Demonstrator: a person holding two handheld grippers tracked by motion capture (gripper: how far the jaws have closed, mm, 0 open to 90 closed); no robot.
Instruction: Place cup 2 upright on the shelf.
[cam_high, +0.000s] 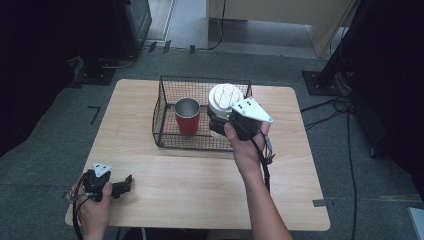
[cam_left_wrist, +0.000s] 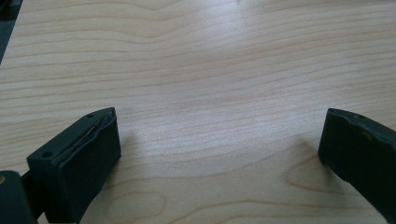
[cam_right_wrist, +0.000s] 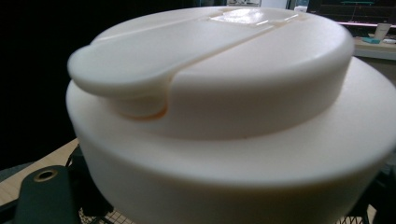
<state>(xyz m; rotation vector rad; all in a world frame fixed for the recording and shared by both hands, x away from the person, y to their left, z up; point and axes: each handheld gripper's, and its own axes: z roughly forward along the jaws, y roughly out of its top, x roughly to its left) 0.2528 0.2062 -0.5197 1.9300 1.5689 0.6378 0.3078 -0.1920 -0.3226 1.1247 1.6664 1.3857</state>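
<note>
The left gripper (cam_high: 122, 186) rests on the table (cam_high: 200, 170), well to the near left of the basket (cam_high: 162, 107), its jaws spread wide with only bare wood between them. Inside the basket, at its left, a red cup (cam_high: 187, 116) stands upright. Just right of the cup, the white container (cam_high: 224, 100) with its lid (cam_right_wrist: 224, 60) is clamped in the right gripper (cam_high: 218, 124), held over the basket's right side. The right hand (cam_high: 245, 147) comes in from the basket's near edge.
</note>
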